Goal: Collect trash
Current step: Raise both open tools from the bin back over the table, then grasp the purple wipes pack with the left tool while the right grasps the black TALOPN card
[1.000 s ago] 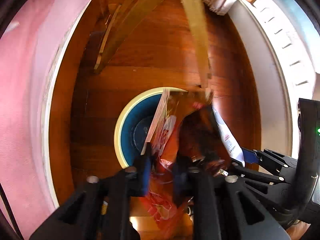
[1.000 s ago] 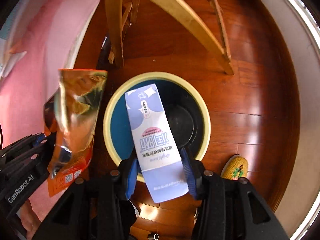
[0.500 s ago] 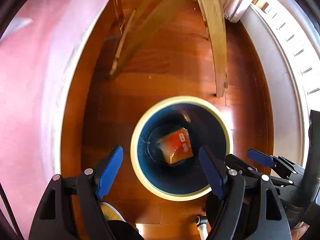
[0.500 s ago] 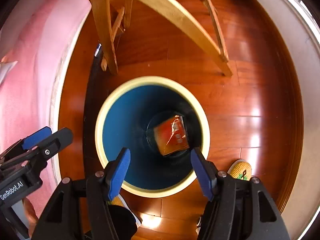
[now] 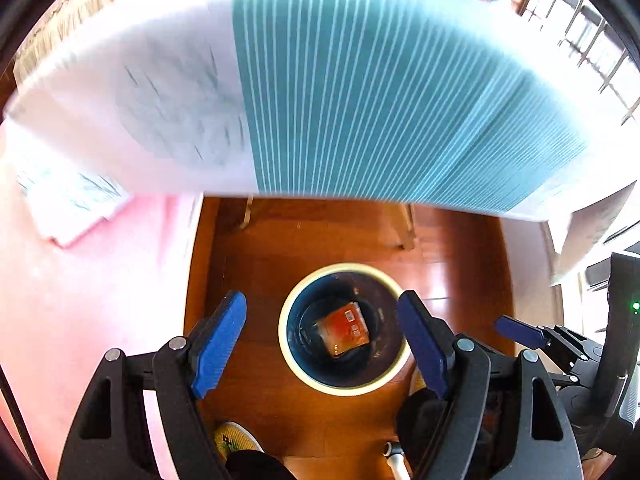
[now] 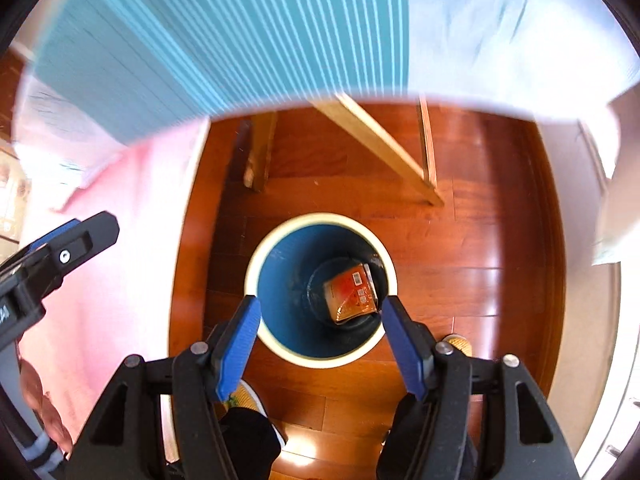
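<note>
A round bin (image 5: 285, 340) (image 6: 252, 280) with a cream rim and blue inside stands on the wooden floor, far below both grippers. An orange snack wrapper (image 5: 345, 327) (image 6: 352, 290) lies flat at its bottom. My left gripper (image 5: 323, 332) hangs high over the bin, open, with nothing between its blue pads. High over the bin too, my right gripper (image 6: 320, 322) is open and empty. The right gripper's blue fingertip (image 5: 516, 330) shows at the right of the left wrist view. The left gripper's black fingertip (image 6: 76, 240) shows at the left of the right wrist view.
A table (image 5: 360, 92) (image 6: 240, 40) with a teal striped and white cloth fills the upper part of both views, blurred. Its wooden legs (image 6: 384, 140) stand behind the bin. A pink cloth (image 5: 88, 300) lies at the left. Slippered feet (image 5: 234, 438) (image 6: 460, 344) stand by the bin.
Both grippers let go of their trash, the orange wrapper and the white-and-blue carton, over the bin, opened wide and rose. The bin looks smaller and the table top has come into view.
</note>
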